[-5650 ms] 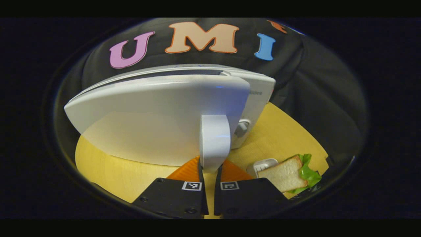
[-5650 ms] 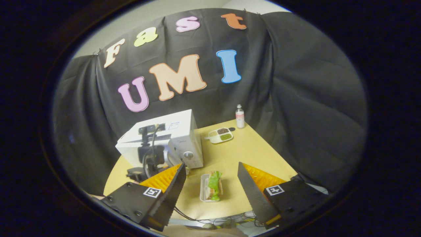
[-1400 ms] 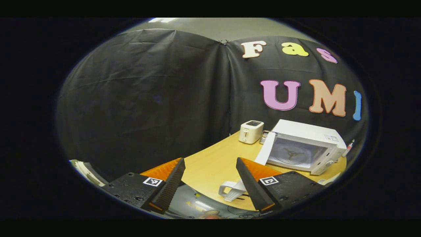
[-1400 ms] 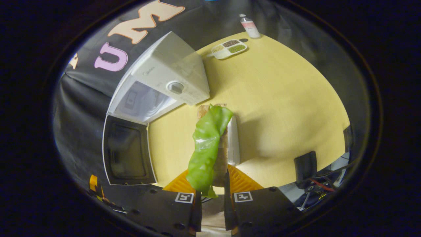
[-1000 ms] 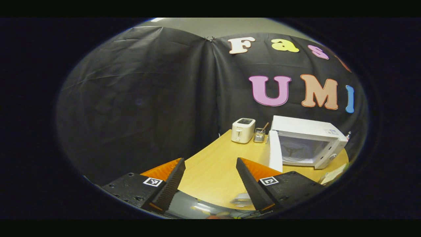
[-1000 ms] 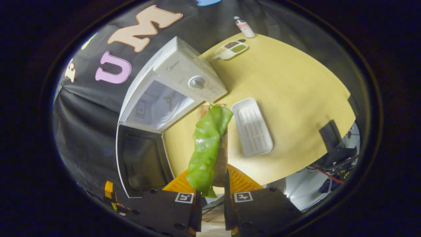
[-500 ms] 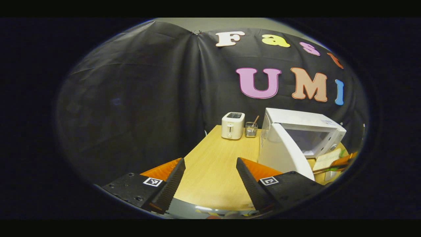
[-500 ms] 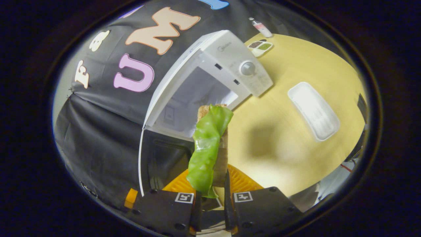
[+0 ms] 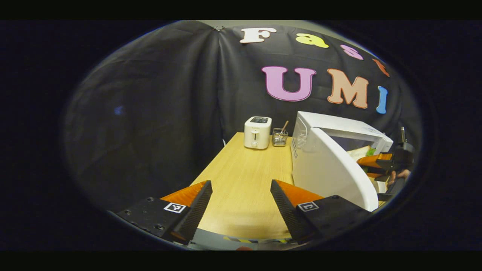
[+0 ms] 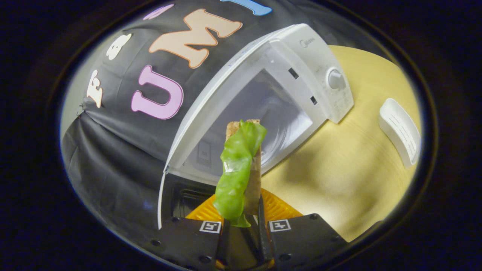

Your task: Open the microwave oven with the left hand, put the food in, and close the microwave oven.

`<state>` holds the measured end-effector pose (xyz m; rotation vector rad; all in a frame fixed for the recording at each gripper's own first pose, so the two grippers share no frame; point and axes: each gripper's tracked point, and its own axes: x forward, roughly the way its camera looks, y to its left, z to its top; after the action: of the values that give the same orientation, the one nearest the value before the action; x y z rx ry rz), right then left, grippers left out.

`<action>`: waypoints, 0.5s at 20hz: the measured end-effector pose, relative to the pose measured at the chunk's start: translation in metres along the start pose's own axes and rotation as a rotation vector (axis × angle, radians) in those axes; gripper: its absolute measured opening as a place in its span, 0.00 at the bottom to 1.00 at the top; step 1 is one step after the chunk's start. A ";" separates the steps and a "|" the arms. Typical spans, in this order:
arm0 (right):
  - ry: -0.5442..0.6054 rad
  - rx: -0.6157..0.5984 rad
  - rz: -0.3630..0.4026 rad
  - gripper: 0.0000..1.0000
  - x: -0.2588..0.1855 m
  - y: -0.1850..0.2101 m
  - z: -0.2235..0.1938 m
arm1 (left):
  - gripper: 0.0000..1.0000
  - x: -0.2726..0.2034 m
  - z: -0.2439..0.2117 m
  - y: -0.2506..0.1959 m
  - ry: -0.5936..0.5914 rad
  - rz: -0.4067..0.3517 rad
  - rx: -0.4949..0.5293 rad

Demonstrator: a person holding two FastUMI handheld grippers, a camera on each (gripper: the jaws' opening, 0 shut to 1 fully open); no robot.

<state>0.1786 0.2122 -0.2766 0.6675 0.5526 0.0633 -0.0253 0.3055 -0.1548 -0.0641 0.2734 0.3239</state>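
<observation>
Two grippers, one table (image 9: 241, 180), listed left to right.

Left gripper (image 9: 241, 203): jaws spread wide, nothing between them, held back over the near table edge in the left gripper view.

Toaster (image 9: 257, 132): far end of table, against the cloth wall. Wire cup (image 9: 279, 137) just beside it, a stick standing in it.

Microwave (image 9: 339, 128): right of the cup, door (image 9: 331, 173) swung open toward the camera, hinge on the left side. Cavity (image 10: 256, 113) open and lit in the right gripper view; a dial (image 10: 334, 79) sits on the panel to its right.

Sandwich (image 10: 244, 165): bread with a green lettuce leaf draped over it, clamped edge-on between both fingers of the right gripper (image 10: 244, 218), raised off the table at the mouth of the cavity. In the left gripper view the sandwich (image 9: 360, 152) shows past the door edge, with the right gripper (image 9: 371, 162) behind it.

Tray (image 10: 400, 130): white, bare, at the right table edge, well apart from the microwave.

Step in hand, as judged: carrying the sandwich in. Advice: keep the grip firm, as the loose leaf may slip; enter level through the middle of the opening, clear of the door and the frame; set the sandwich down on the cavity floor before releasing, then draw straight back so the left gripper can close the door.
</observation>
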 end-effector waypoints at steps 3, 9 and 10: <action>-0.027 -0.011 -0.023 0.31 0.024 0.000 0.005 | 0.92 0.009 -0.021 0.016 0.056 0.037 -0.010; -0.053 -0.047 -0.060 0.32 0.067 0.000 0.011 | 0.91 0.014 -0.045 0.041 0.127 0.092 -0.048; -0.056 -0.048 -0.052 0.32 0.070 0.002 0.010 | 0.90 0.014 -0.044 0.039 0.132 0.094 -0.041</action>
<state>0.2436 0.2239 -0.3017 0.6061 0.5129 0.0088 -0.0363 0.3421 -0.2016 -0.1131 0.4014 0.4194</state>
